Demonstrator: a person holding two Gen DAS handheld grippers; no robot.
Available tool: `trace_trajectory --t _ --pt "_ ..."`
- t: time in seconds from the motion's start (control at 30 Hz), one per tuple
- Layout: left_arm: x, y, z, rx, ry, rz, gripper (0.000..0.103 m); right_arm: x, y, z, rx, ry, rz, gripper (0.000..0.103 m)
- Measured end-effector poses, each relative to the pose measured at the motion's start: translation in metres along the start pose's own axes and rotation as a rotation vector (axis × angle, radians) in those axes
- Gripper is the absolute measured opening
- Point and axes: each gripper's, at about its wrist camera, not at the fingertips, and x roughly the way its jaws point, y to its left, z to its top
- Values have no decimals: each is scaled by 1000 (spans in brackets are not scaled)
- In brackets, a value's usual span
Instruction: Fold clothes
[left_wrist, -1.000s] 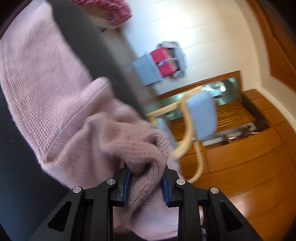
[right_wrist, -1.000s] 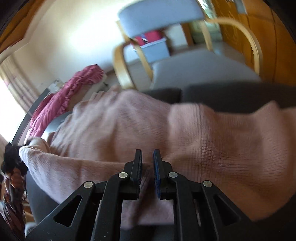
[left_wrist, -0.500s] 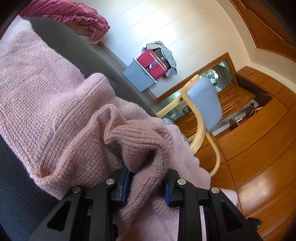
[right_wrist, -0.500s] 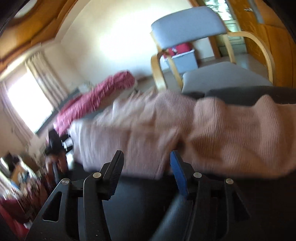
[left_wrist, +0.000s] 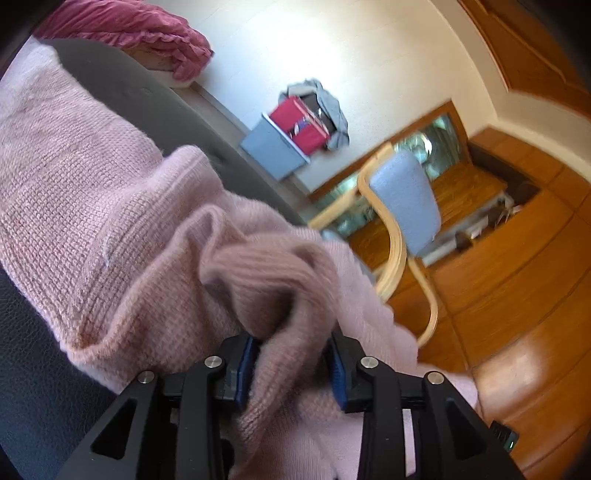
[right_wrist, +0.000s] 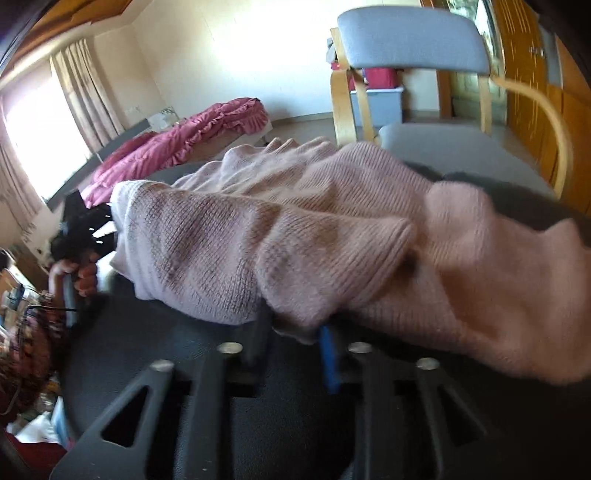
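The left gripper (left_wrist: 291, 363) stayed clamped on a bunched fold of the pink knit sweater (left_wrist: 110, 236). The right gripper (right_wrist: 293, 347), wide open half a second before, had narrowed around the sweater's near edge on the black desk (right_wrist: 280, 424); whether it gripped, I cannot tell.

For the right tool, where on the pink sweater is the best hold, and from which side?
Probably the rounded folded edge of the pink sweater hanging just past the right tool. Come straight ahead, low along the dark surface: that edge overhangs it and is thick enough to pinch. The left tool already clamps another bunch.
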Motion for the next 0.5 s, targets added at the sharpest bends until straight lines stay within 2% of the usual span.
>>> trace_trajectory --t 0.1,0.27,0.3,0.4,0.5 --pt "-15 -7 -7 63 72 2 41 -12 -11 2 68 -36 90 15" --pt "-39 -5 -23 36 91 -31 72 -30 -37 9 270 -127 401 13" --pt "-36 -5 -25 30 93 -12 74 -30 -40 11 299 -137 443 14" --pt "-23 -12 -31 40 85 64 75 -23 -35 13 281 -136 430 14" --pt "-14 -20 -33 72 51 93 75 -17 -23 9 218 -114 376 18"
